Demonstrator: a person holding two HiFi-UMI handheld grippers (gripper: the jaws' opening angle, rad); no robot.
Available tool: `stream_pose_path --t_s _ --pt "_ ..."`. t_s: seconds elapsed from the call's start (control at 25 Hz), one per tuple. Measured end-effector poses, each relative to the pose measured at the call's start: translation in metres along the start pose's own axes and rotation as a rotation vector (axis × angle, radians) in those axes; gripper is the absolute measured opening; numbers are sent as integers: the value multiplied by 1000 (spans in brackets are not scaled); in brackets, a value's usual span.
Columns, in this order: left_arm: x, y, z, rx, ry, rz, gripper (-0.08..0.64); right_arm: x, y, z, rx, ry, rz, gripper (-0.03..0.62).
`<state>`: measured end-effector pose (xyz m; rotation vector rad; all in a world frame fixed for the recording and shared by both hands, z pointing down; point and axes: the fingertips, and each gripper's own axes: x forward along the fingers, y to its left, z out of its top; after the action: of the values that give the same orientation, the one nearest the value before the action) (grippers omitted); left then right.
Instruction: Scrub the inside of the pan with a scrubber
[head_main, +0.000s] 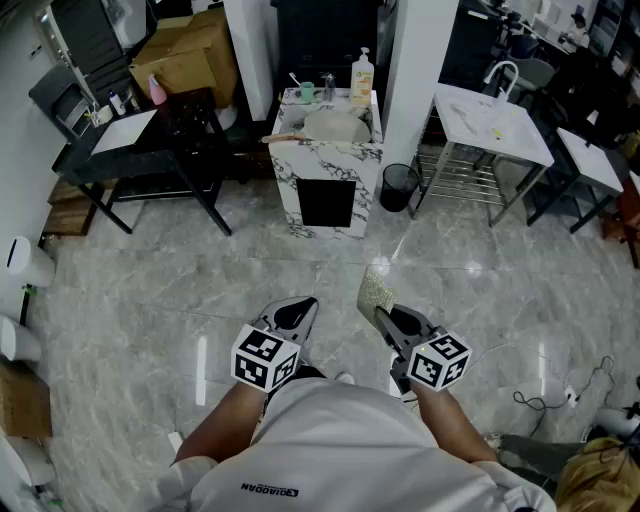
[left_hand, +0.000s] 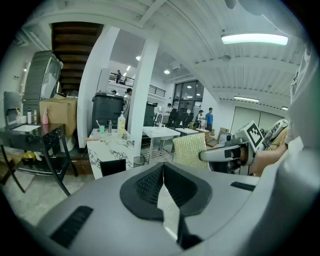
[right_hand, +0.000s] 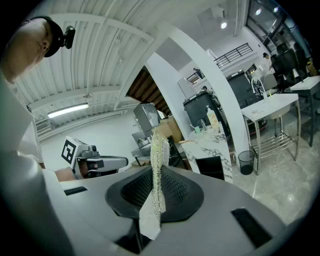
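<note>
so the right hand-held gripper is clamped on the sparkly scrubber; left hand-held gripper is closed, empty; the pan seems to sit mid-desk, well apart from both; I'd walk up and steady its wooden handle first; soap bottle at the back edge, black bin by the right side, floor between looks clear

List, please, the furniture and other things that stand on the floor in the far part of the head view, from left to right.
black table → marble counter → black waste bin → white table
</note>
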<state>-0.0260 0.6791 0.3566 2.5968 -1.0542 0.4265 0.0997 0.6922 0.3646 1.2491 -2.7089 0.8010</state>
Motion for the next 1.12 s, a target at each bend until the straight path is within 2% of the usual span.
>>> stream_pose_path --t_s 0.48,0.8,1.12 --pt "-1 0 1 2 -9 -8 15 -1 -1 -1 -1 -4 -20 69" --pt "-1 -6 -3 8 1 -7 15 -8 10 2 2 -40 26 71" --pt "1 -11 -13 15 25 6 15 -20 -6 -7 65 -51 11 71"
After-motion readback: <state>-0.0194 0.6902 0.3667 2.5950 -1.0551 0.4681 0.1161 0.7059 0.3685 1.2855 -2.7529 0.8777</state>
